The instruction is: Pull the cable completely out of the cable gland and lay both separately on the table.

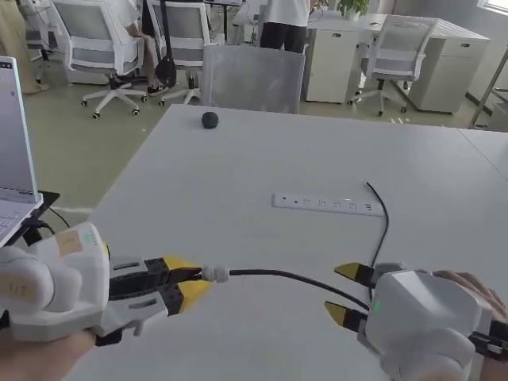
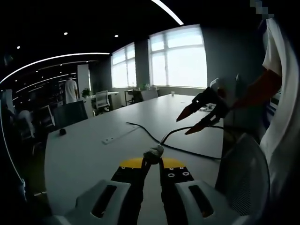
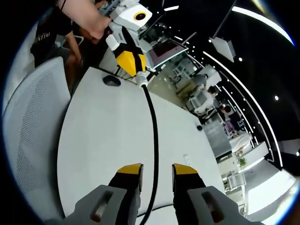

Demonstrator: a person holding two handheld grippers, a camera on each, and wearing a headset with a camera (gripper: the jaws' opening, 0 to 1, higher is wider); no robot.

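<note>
Head view has us at a white table [image 1: 238,159], one gripper in each hand. Our left gripper [image 1: 198,284] has its yellow-tipped jaws pressed together on the small white cable gland [image 1: 214,275], held just above the tabletop. The black cable [image 1: 294,277] comes out of the gland and runs right, passing between the spread jaws of our right gripper [image 1: 333,290], then curves up past a white power strip [image 1: 328,204] lying further back on the table.

From the left gripper view we see the gland [image 2: 153,152] pinched at the jaw tips, and the right gripper [image 2: 183,125] wide apart around the cable [image 2: 140,130].

From the right gripper view, the cable [image 3: 153,136] runs up between our own parted jaws to the gland [image 3: 140,80] in the left gripper [image 3: 131,61]. We cannot tell whether it touches either jaw.
</note>
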